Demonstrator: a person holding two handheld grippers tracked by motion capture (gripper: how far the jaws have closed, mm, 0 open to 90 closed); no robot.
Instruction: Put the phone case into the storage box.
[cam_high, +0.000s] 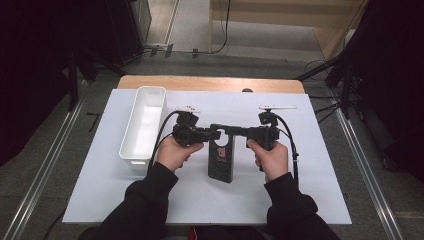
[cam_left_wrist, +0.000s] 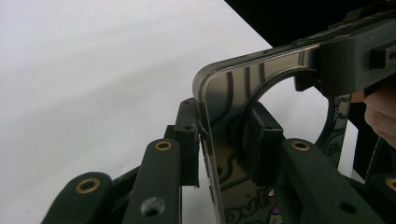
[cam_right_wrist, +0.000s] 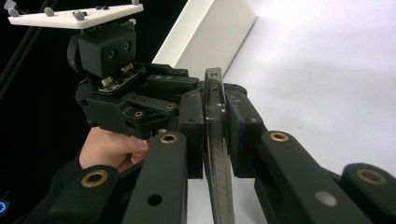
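Phone case (cam_high: 221, 157) hangs mid-surface between your hands, top edge up. Left tool (cam_high: 214, 134) and right tool (cam_high: 243, 132) each pinch a top corner by the camera cutout. Light, thin, flexy, slick: grip the rim. White bin (cam_high: 131, 145) sits left.

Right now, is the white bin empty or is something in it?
Empty, as far as shown: the high view looks down into the white bin and shows bare white floor. Its near end is partly hidden by the rim.

Bright white mat, dark surroundings, close foreground soft.
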